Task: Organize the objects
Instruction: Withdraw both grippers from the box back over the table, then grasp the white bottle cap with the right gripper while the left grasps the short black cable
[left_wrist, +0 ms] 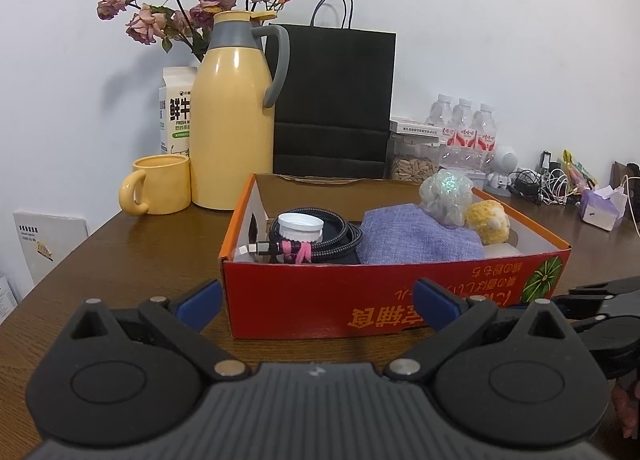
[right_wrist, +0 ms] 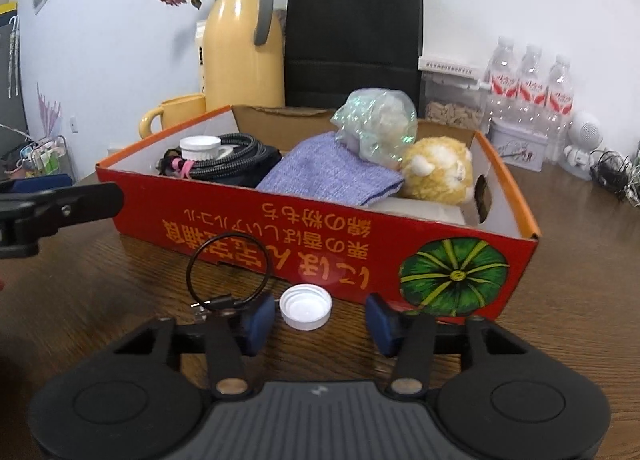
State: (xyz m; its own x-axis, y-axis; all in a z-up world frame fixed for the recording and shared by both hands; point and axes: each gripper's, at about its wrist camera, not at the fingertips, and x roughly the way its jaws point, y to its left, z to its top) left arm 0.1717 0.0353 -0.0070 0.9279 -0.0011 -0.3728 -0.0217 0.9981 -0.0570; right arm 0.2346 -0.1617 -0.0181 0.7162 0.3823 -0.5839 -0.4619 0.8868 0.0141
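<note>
Lid (right_wrist: 305,307), white and upturned, lies on the wooden table (right_wrist: 580,260) between the right gripper's (right_wrist: 318,319) half-open blue pads, touching neither. Red box (right_wrist: 320,252) sits just beyond at twelve o'clock. Left gripper (left_wrist: 318,306) gapes wide, empty, facing the box.

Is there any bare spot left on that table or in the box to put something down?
Bare wood lies left of the red box, in front of the yellow mug. Inside, only the back strip behind the purple cloth is free. The white cap and black cable loop crowd the front; the right end is cluttered with cables.
</note>
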